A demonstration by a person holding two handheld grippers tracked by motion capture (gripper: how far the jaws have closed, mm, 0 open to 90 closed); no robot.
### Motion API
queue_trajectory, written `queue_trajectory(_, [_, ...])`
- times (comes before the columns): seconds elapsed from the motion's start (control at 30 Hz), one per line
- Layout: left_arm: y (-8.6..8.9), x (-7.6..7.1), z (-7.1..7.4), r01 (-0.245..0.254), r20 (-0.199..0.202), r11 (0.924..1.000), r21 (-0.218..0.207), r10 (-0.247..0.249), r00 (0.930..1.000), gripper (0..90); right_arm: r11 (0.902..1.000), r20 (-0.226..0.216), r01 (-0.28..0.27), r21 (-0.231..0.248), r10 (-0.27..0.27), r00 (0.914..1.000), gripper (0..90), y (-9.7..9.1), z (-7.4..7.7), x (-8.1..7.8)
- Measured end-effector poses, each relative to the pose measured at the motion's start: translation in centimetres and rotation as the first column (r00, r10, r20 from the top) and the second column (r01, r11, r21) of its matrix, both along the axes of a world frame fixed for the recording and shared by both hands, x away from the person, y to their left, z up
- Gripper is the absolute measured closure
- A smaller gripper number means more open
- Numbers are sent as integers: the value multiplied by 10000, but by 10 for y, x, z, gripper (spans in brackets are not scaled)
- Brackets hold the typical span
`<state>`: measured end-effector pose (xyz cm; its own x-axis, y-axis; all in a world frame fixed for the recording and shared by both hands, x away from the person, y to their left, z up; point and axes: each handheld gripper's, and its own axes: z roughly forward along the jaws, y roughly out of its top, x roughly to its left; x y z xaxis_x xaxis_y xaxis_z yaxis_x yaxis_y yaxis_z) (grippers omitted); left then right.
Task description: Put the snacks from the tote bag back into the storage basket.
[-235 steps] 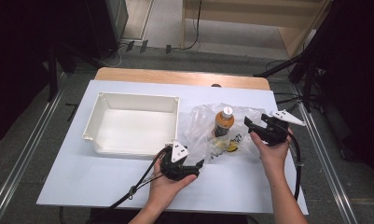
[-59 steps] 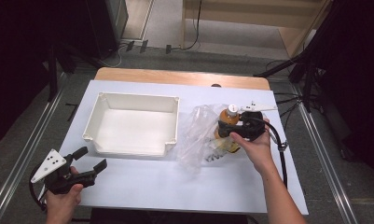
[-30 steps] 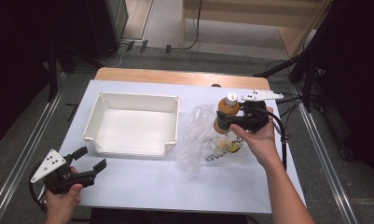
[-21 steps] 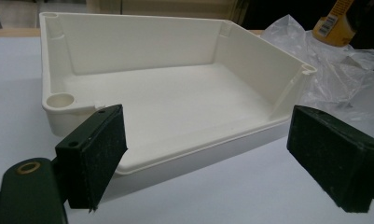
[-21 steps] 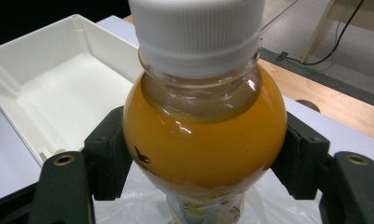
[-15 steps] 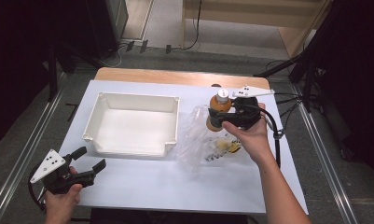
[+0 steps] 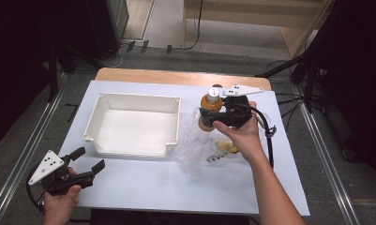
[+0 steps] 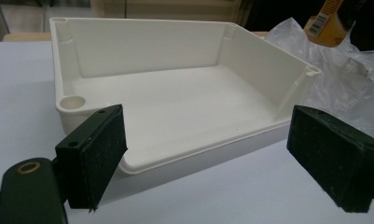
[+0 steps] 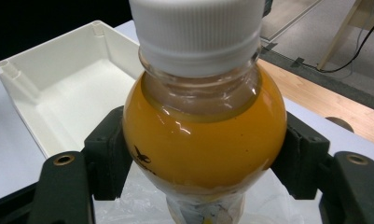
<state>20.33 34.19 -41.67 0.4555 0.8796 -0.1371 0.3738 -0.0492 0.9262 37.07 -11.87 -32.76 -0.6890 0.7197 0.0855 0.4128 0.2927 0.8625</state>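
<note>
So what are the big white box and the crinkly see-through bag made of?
The white rectangular tray looks like moulded plastic with a smooth, matt finish: rounded corners, even thin walls. The crumpled clear bag seems to be thin plastic film: it is glossy, wrinkled, and the table shows through it.

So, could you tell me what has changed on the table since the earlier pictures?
The right gripper closed on the orange bottle, raised it out of the clear plastic bag and carried it away from the person, slightly toward the white tray. The left gripper withdrew from mid-table to the near left corner and hangs open. Tray and bag stayed put.
</note>
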Motion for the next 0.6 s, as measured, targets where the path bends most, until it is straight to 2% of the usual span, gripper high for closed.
queue_trajectory(0.6, [0,3,0,19,-4,10000,-25,-19,10000,125,9997,111,-235,4,235,9997,307,22,7,0])
